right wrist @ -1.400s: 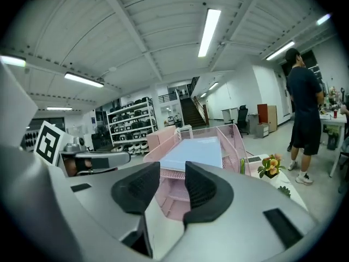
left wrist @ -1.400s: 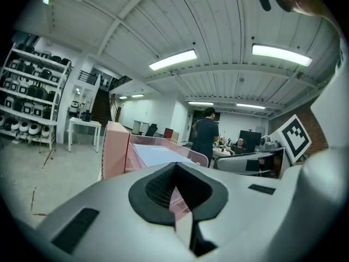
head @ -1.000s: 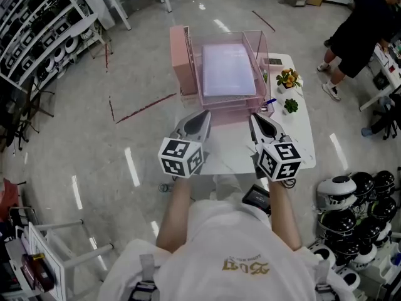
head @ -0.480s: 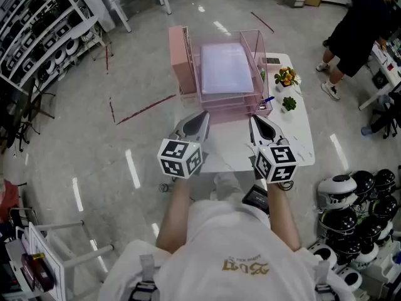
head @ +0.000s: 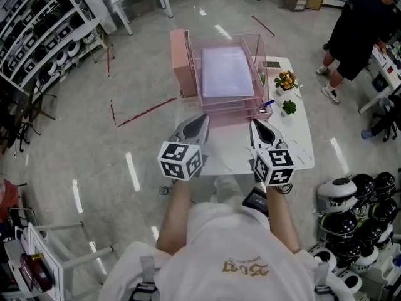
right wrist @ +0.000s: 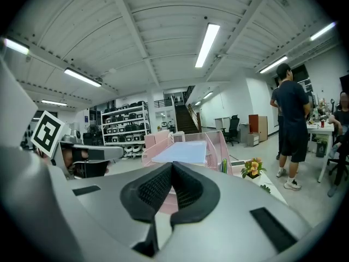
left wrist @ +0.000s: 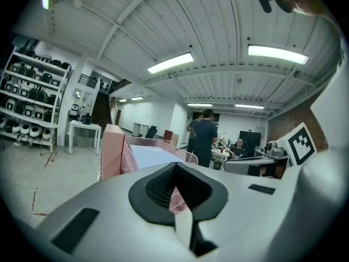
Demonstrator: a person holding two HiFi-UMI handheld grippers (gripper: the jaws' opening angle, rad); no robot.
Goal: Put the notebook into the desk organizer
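Observation:
The pink desk organizer [head: 188, 68] stands at the far end of the white table [head: 297, 137]. A pale lavender notebook [head: 227, 71] lies flat in its top tray. Both grippers hover side by side over the near table edge, short of the organizer and pointing at it. My left gripper [head: 202, 119] is shut with nothing in it, and so is my right gripper [head: 255, 125]. In the left gripper view the organizer [left wrist: 112, 154] and notebook [left wrist: 155, 156] show beyond the shut left gripper [left wrist: 175, 167]. The right gripper view shows the notebook [right wrist: 182, 152] ahead of the shut right gripper [right wrist: 172, 166].
On the table's right side stand a small orange-flowered plant [head: 287, 78], a small green plant [head: 291, 106] and a blue pen [head: 269, 102]. A person [head: 357, 30] stands at the far right. Helmets [head: 351, 196] crowd the floor at right; shelving [head: 37, 30] lines the left.
Almost nothing: the view has shifted slightly, and both grippers stay shut in the same place before the organizer.

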